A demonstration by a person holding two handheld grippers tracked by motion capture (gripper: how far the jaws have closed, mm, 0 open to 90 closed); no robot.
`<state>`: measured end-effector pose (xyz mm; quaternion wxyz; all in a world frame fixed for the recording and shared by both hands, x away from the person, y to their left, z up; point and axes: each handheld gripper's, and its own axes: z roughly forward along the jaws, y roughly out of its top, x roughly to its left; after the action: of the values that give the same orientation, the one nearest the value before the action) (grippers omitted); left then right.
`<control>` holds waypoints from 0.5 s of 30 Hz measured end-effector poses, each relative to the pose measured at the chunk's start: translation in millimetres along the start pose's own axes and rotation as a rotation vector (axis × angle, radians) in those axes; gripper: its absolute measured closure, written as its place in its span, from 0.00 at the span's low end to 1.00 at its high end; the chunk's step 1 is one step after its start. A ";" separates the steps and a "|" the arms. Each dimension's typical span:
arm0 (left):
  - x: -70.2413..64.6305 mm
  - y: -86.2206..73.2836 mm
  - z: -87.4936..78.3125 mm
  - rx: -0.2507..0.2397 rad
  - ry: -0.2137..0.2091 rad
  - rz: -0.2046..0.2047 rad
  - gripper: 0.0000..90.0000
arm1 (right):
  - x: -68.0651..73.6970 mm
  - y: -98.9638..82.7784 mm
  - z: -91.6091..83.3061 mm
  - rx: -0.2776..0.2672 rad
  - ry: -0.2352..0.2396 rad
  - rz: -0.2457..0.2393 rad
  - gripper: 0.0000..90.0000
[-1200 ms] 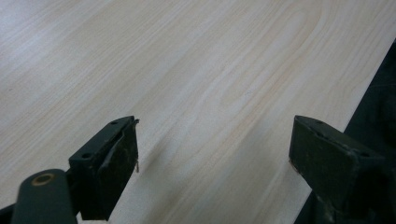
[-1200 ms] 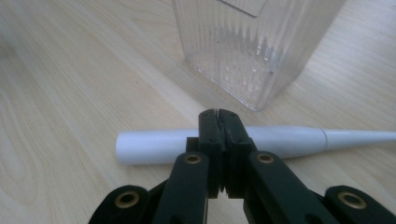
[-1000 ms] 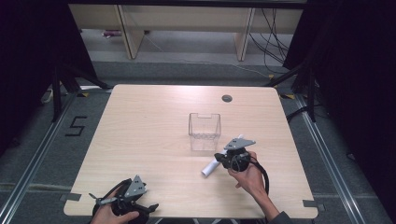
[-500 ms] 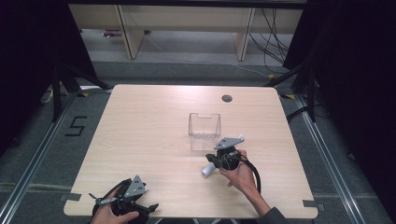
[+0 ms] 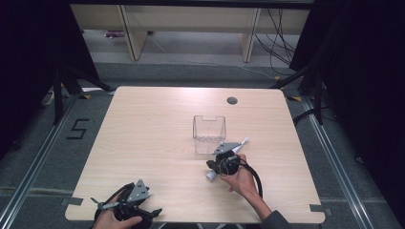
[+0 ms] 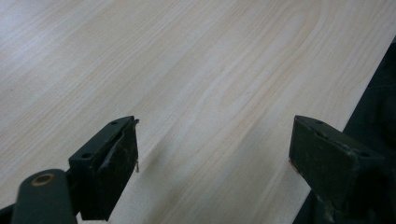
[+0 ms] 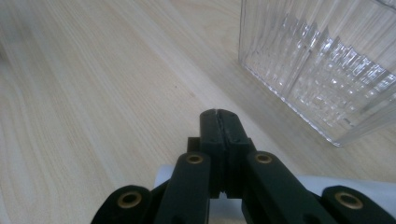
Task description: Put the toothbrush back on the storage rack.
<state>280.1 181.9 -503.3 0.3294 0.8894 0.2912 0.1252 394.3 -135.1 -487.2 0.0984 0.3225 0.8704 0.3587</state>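
The right hand-held gripper (image 5: pixel 220 164) has slid left over the white tube (image 5: pixel 210 176), jaws pressed together, so next it must spread to grasp beside the clear bin (image 5: pixel 209 133).

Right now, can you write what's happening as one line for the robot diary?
right gripper: jaws shut, over white tube, beside clear box | left gripper: open, empty, near table front edge
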 end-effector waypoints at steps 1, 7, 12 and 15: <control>-0.3 -0.1 0.1 0.001 -0.001 -0.004 0.17 | -0.4 0.1 0.9 0.000 0.004 -0.012 1.00; -1.2 -0.1 0.0 -0.004 0.001 -0.016 0.17 | 1.8 -2.8 2.4 0.029 0.022 -0.013 1.00; -0.7 0.1 0.1 0.000 -0.005 0.002 0.17 | 2.7 -4.7 1.3 0.035 0.022 -0.022 0.99; -0.8 0.0 0.2 -0.001 -0.004 0.000 0.17 | 2.9 -7.0 1.5 0.028 0.025 -0.027 0.99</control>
<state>279.6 181.4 -503.4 0.3303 0.8895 0.2904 0.1237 389.2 -136.2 -492.9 0.0876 0.3076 0.8808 0.3492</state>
